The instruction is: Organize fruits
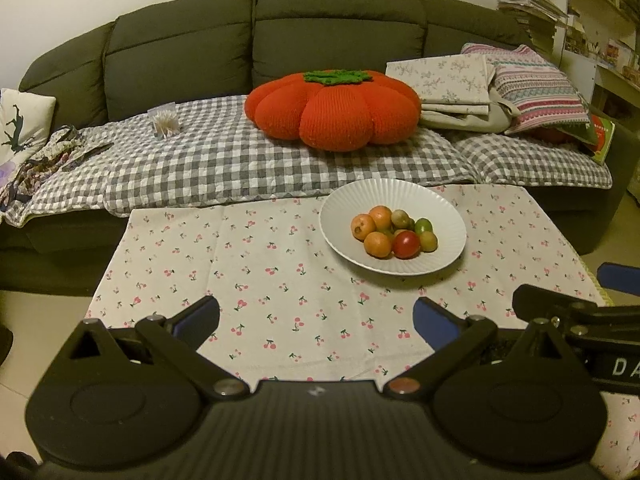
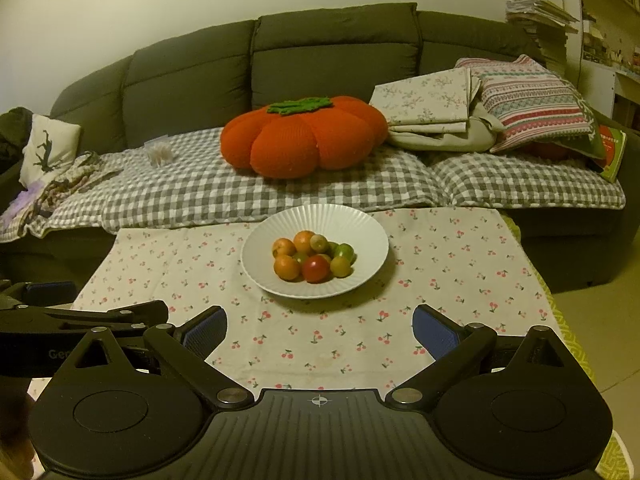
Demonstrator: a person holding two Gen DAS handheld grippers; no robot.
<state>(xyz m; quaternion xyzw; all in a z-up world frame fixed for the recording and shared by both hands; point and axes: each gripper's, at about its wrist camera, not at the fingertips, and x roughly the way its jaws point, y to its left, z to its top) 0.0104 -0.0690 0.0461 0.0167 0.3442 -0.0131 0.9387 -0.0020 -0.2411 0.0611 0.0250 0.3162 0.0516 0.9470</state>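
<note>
Left wrist view has the left gripper (image 1: 316, 320) low over the near edge of the cherry-print cloth (image 1: 240, 264), level and pointing toward the sofa (image 1: 180, 40), fingers spread wide with nothing between them. Right wrist view shows the right gripper (image 2: 320, 330) posed the same way just beside it, jaws wide apart and empty. The fruits (image 2: 312, 258) sit piled in the white plate (image 2: 372, 240) ahead of both, well apart from either claw.

Fruits (image 2: 314, 258) are lying in a plate (image 2: 368, 236) at the frame's centre, on the surface (image 2: 440, 280); a sofa (image 2: 332, 52) is sitting behind.
</note>
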